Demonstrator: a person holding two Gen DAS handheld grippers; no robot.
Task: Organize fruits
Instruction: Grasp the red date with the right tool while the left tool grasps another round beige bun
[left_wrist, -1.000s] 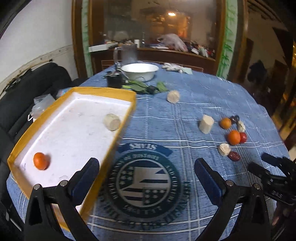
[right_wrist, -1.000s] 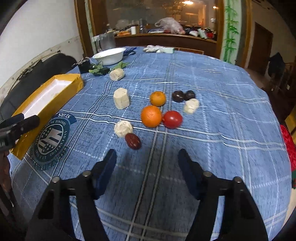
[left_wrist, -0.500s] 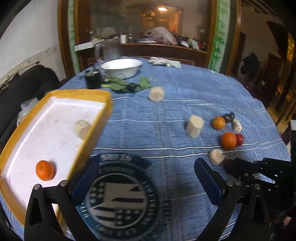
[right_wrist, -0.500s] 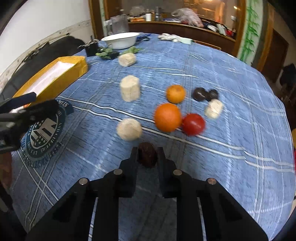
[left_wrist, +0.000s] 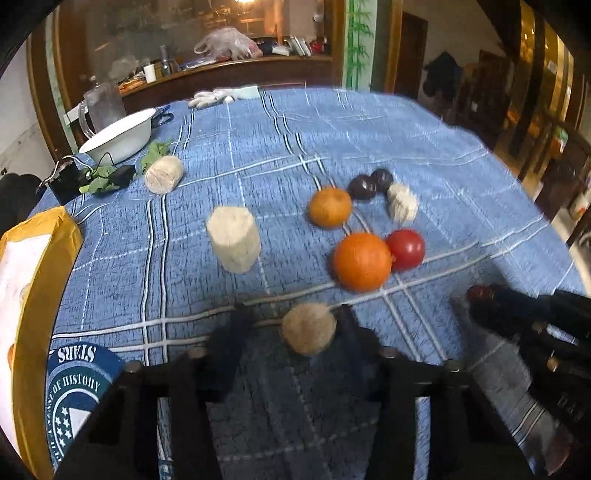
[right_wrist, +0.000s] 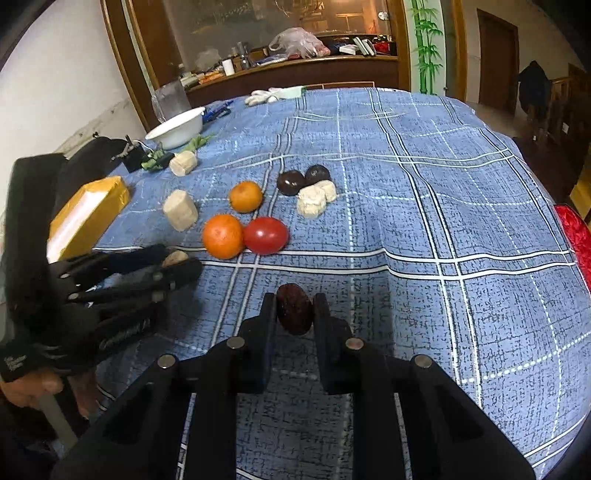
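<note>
The right gripper (right_wrist: 294, 314) had gone from hanging wide over the dark red fruit (right_wrist: 294, 314) a second earlier to fingers clamped on it, and it now held the fruit clear of the tabletop (right_wrist: 424, 206), apart from the cluster it came from. The left gripper (left_wrist: 295, 328) had swung away from the yellow tray (left_wrist: 48, 258), now only at the left edge of its view, and closed in on the pale round piece (left_wrist: 308, 328). That piece sat between its fingers, which were blurred; they looked partly closed around it, though I could not tell whether they gripped it. The orange (left_wrist: 362, 261), tomato (left_wrist: 405, 248), small orange (left_wrist: 330, 206), pale cylinder (left_wrist: 233, 239) and two dark fruits (left_wrist: 371, 182) lay unsorted on the cloth. By my judgement, both hands were mid-pickup, with carrying to the tray next
</note>
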